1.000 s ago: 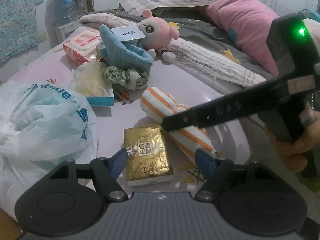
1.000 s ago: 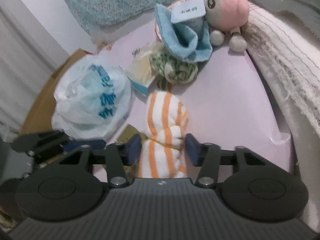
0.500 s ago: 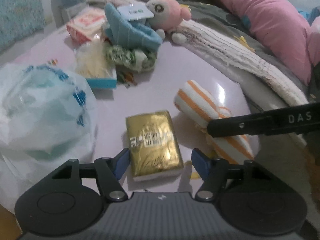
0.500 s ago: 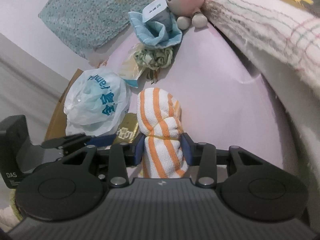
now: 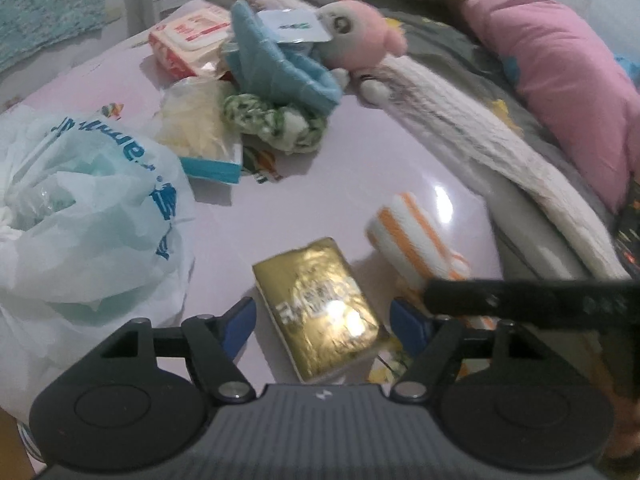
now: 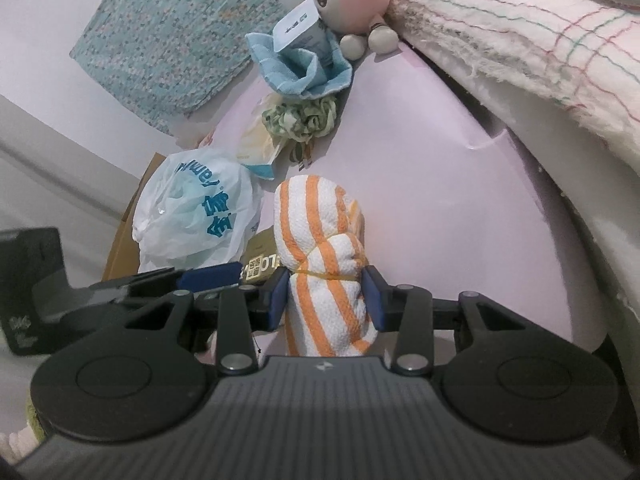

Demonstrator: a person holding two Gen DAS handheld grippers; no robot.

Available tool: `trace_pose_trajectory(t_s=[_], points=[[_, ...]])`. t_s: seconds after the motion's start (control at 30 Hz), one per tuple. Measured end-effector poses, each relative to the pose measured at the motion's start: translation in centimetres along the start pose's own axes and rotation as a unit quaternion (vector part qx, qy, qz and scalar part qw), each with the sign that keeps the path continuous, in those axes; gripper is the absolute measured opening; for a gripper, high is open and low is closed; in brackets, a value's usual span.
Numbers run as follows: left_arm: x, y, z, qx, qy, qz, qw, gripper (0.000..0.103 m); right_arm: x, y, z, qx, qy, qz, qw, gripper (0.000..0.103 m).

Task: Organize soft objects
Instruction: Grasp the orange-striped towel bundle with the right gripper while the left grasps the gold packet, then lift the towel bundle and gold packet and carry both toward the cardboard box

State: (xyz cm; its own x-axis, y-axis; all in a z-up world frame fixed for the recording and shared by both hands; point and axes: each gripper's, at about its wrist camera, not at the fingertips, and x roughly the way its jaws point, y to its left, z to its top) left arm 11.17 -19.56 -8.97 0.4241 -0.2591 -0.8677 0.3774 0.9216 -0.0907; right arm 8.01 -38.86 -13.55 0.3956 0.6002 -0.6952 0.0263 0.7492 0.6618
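Right gripper clamping striped towel roll, left gripper wide around gold packet, tied plastic bag stuffed full.

Right gripper is low over the surface, both blue pads pressed flat against the sides of the orange-striped towel roll, pinching it just below its tied waist. Left gripper sits close alongside, jaws spread wide and clear of the gold packet lying between them. From the left wrist camera, one black finger of the right gripper crosses in front of the left's right-hand pad.
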Motion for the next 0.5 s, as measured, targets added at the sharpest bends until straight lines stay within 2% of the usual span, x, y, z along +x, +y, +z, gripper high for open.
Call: trace_pose_trajectory(t_s=[0.23, 0.5], points=[[1.4, -0.2, 0.2, -0.006, 0.009, 0.008, 0.9999, 0.069, -0.3, 0.1, -0.3, -0.003, -0.004, -0.004, 1.000, 0.040], [1.4, 0.2, 0.0, -0.016, 0.002, 0.002, 0.9999, 0.065, 0.5, 0.4, -0.1, -0.014, 0.014, 0.005, 1.000, 0.041]])
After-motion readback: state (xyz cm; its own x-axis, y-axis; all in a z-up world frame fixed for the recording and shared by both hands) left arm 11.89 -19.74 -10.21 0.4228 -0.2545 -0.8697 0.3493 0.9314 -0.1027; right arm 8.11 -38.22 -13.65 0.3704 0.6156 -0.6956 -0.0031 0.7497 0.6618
